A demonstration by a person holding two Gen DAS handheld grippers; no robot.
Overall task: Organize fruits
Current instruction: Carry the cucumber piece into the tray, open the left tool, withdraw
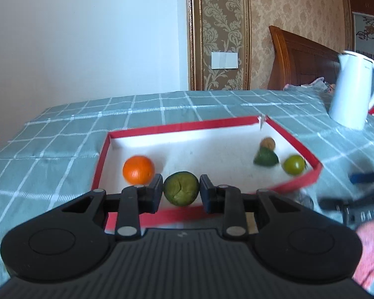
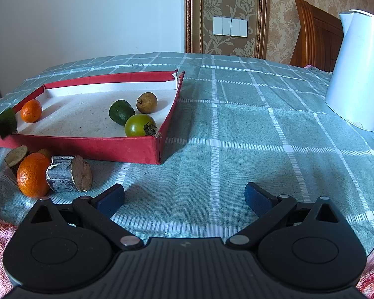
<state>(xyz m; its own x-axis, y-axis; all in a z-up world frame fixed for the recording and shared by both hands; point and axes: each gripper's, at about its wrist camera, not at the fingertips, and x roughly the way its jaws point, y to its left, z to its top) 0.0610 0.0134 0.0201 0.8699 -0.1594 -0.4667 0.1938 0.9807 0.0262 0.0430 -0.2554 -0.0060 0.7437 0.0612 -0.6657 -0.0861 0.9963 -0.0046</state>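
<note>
Left gripper jaws clamped on fruit; right gripper jaws spread wide, empty.

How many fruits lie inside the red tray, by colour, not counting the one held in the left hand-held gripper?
Orange: 1, the mandarin
Green: 2, the dark green fruit and the green tomato
Brown: 1, the brown fruit
Total: 4

The left hand-held gripper is matte black plastic with a ribbed base, two round discs, silver pivot pins and black fingers. The right hand-held gripper matches, but has blue finger pads.
</note>
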